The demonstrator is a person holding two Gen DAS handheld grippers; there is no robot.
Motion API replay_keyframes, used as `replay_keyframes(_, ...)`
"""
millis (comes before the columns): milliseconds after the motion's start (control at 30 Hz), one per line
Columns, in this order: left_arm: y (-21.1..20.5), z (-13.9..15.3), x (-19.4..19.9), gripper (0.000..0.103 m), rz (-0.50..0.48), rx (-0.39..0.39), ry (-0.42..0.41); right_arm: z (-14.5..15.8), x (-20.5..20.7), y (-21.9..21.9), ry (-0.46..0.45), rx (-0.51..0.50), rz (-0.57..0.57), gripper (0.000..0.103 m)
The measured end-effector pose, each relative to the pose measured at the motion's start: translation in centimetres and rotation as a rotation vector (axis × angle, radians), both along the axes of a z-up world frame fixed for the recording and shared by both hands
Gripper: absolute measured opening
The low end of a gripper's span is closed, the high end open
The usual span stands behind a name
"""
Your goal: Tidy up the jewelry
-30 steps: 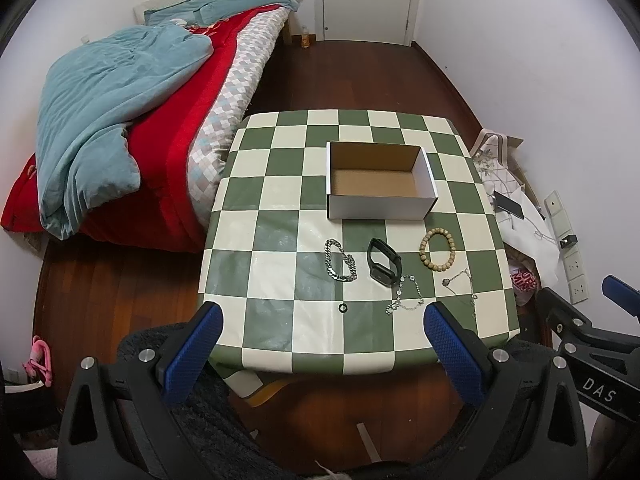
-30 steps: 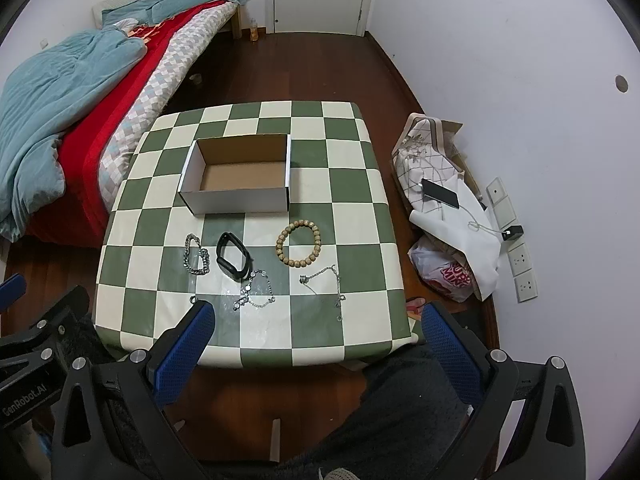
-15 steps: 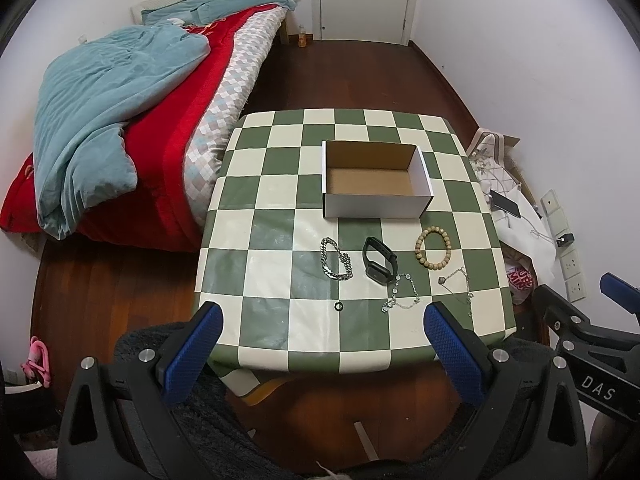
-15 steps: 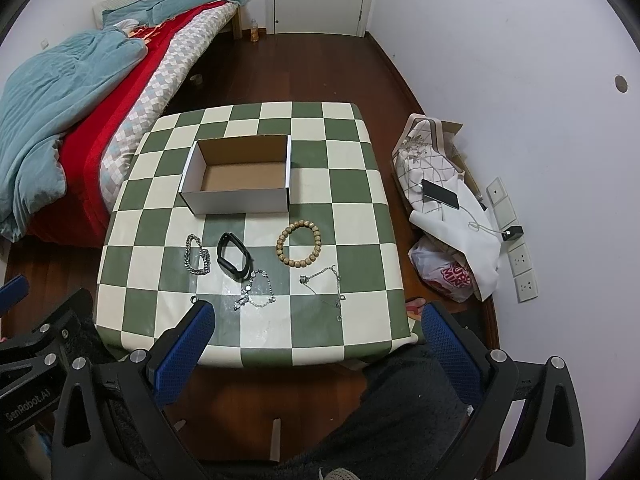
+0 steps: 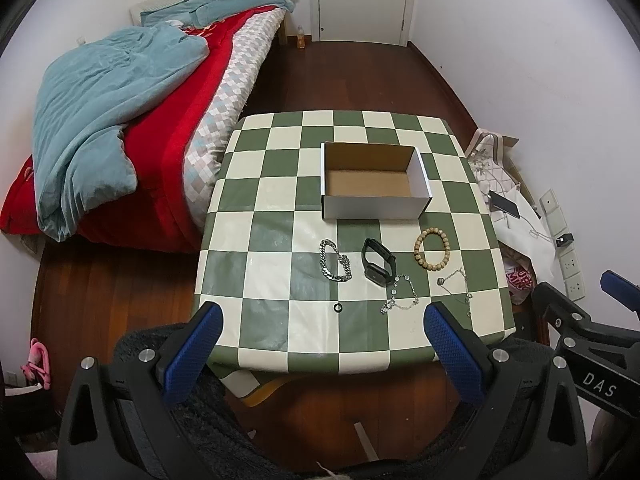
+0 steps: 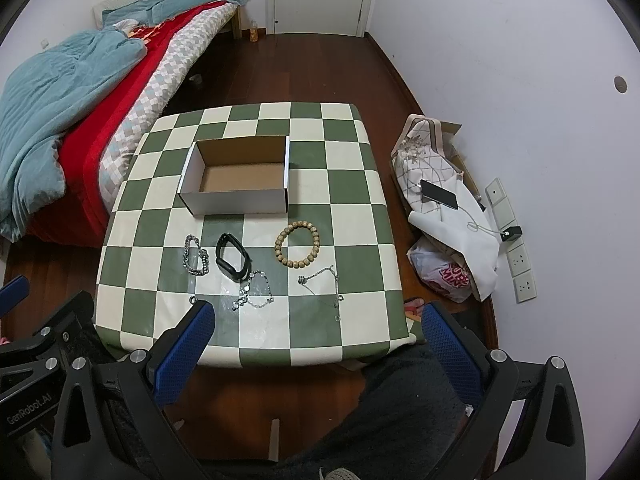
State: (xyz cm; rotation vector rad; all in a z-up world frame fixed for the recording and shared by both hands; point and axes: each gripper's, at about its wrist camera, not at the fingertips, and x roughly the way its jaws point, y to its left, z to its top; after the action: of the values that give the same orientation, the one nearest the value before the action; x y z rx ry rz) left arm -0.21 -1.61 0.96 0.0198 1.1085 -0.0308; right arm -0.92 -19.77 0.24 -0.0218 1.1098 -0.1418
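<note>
An open white cardboard box (image 5: 374, 178) (image 6: 240, 178) stands empty on the green-checked table (image 5: 260, 240) (image 6: 360, 200). In front of it lie a chunky silver chain bracelet (image 5: 335, 260) (image 6: 195, 255), a black fitness band (image 5: 378, 266) (image 6: 233, 257), a wooden bead bracelet (image 5: 431, 249) (image 6: 298, 244), two thin silver chains (image 5: 400, 294) (image 6: 256, 290) (image 5: 458, 286) (image 6: 324, 280) and a small black ring (image 5: 338, 307) (image 6: 193, 300). My left gripper (image 5: 320, 340) and right gripper (image 6: 316, 340) are open and empty, held back above the table's near edge.
A bed with red cover and blue blanket (image 5: 112, 128) (image 6: 60, 92) stands left of the table. Bags, a phone and cables (image 5: 508, 196) (image 6: 440, 208) lie on the floor by the right wall. A closed door (image 5: 360, 0) is at the far end.
The left wrist view has drifted slightly, so the table sits a little higher and further left in it. The right wrist view is nearly unchanged. Nothing on the table moved.
</note>
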Motion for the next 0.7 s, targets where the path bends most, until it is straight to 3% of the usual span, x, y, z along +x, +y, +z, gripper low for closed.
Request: replay_keyframes(700,0.25,0.08,-0.04,0.102,-0.002,-0.001,-0.002,0.32,0.07,-0.09,-0.003,0.002,-0.001,0.103)
